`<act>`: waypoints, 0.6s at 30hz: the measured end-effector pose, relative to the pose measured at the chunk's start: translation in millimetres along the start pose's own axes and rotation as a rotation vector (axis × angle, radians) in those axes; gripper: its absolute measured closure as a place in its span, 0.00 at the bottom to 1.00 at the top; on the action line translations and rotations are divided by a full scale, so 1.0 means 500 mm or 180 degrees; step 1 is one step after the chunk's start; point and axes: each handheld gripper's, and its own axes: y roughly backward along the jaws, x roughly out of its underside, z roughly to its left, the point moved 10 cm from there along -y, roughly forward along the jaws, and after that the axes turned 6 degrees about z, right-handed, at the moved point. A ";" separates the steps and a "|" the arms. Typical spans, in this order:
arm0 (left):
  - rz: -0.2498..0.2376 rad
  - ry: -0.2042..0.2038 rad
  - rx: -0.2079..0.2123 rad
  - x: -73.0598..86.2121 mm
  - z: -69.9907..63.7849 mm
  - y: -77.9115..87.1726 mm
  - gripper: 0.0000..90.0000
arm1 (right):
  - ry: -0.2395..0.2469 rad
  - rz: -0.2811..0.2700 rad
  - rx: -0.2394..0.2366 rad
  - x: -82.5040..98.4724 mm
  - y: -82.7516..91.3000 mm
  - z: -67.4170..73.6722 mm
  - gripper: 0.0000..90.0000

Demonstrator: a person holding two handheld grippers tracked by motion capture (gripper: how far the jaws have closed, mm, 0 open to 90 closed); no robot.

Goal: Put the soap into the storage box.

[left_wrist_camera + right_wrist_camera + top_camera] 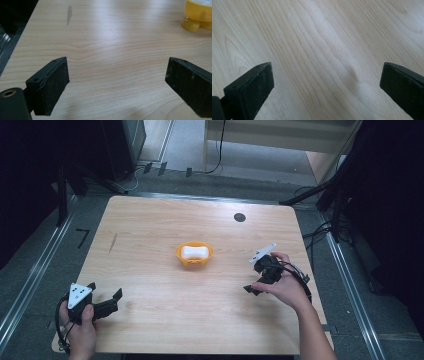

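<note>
Orange bowl [194, 255] with white soap-like piece [194, 251] at tabletop [150, 230] centre, long axis 3-to-9; at 10 o'clock from nearer right claw [255, 279], at 2 o'clock from left claw [106, 293]; both gaping, empty

Bowl at mid-table, a gripper to either side.
The bowl [194, 255] sits on the table [150, 230], a bar [194, 252] in it; left gripper [106, 301] lies well left-front of the bowl, right gripper [253, 289] right-front.
</note>
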 end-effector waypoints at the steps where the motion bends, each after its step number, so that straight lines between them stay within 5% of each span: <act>1: -0.0004 0.0000 -0.0005 0.000 0.000 0.000 0.05 | -0.0008 -0.0007 0.0003 0.005 0.001 -0.001 0.00; 18: -0.0014 -0.0010 -0.0061 0.000 0.000 0.000 0.00 | -0.0271 -0.0249 0.0132 0.108 0.030 -0.001 0.00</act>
